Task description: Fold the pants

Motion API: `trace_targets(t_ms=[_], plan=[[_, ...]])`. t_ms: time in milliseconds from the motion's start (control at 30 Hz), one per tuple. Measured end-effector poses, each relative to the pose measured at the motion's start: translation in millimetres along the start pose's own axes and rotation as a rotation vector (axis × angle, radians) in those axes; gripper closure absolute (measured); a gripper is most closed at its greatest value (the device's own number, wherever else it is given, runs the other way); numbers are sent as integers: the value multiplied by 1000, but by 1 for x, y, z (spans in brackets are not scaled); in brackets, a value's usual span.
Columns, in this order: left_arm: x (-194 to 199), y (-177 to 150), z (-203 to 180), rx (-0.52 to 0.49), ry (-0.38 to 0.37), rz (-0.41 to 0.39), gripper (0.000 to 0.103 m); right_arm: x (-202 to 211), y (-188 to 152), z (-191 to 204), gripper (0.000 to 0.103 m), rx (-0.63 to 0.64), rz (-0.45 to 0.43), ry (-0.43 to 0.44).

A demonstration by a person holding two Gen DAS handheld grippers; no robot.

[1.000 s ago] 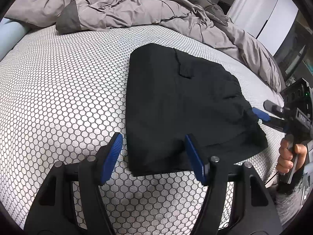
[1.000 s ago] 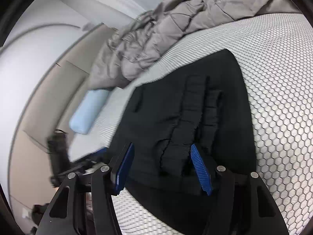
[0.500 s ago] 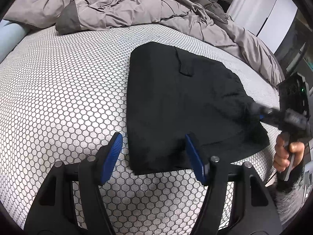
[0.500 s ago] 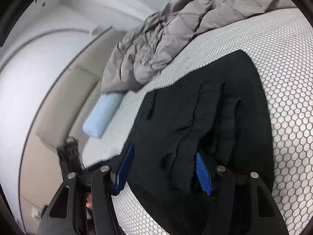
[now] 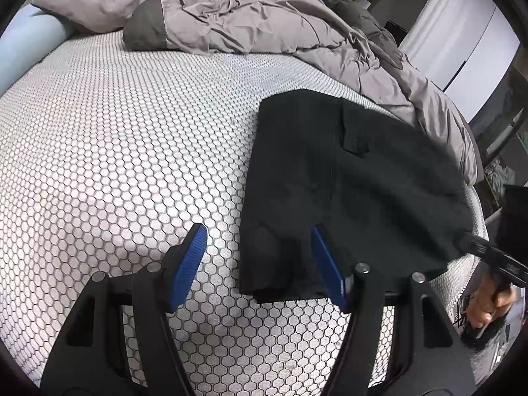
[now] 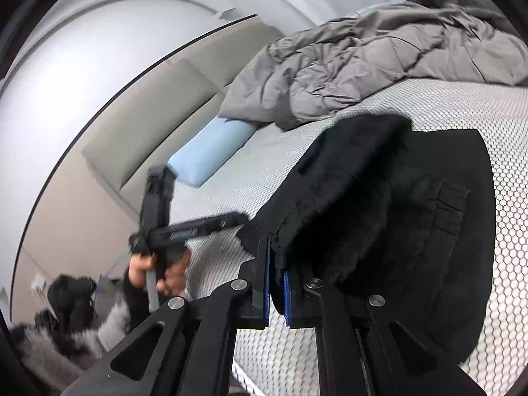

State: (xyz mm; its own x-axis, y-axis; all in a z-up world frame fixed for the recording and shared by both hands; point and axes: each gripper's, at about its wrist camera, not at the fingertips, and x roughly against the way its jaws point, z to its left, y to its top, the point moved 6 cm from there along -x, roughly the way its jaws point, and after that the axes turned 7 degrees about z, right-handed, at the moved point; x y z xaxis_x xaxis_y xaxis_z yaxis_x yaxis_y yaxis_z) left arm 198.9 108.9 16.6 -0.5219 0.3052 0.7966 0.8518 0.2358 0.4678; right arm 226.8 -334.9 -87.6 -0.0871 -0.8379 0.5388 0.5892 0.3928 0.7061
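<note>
The right gripper (image 6: pixel 276 283) has just closed, pinching the near edge of the black pants (image 6: pixel 412 224) on the bed (image 5: pixel 115 165). The left gripper (image 5: pixel 259 264) hangs with jaws spread over the pants' near corner, gripping nothing.

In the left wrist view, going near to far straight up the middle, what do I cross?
Left gripper with open jaws → near edge of the black pants → white honeycomb mattress cover → rumpled grey duvet.

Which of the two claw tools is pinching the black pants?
The right gripper: its blue pads are shut on the pants edge. The left gripper gapes open.
</note>
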Motion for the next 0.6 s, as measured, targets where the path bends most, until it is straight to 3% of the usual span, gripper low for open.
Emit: trace_targets(t_ms=[200, 433, 533, 600], plan=[[-15, -4, -11, -30, 23, 41, 41, -12, -18, -73, 97, -195, 70, -193], [-16, -7, -12, -22, 18, 48, 41, 10, -15, -74, 97, -203, 23, -192], [-20, -10, -10, -16, 23, 65, 40, -2, -23, -89, 94, -205, 91, -316], [-20, -9, -11, -21, 24, 63, 40, -6, -20, -93, 93, -223, 85, -318]])
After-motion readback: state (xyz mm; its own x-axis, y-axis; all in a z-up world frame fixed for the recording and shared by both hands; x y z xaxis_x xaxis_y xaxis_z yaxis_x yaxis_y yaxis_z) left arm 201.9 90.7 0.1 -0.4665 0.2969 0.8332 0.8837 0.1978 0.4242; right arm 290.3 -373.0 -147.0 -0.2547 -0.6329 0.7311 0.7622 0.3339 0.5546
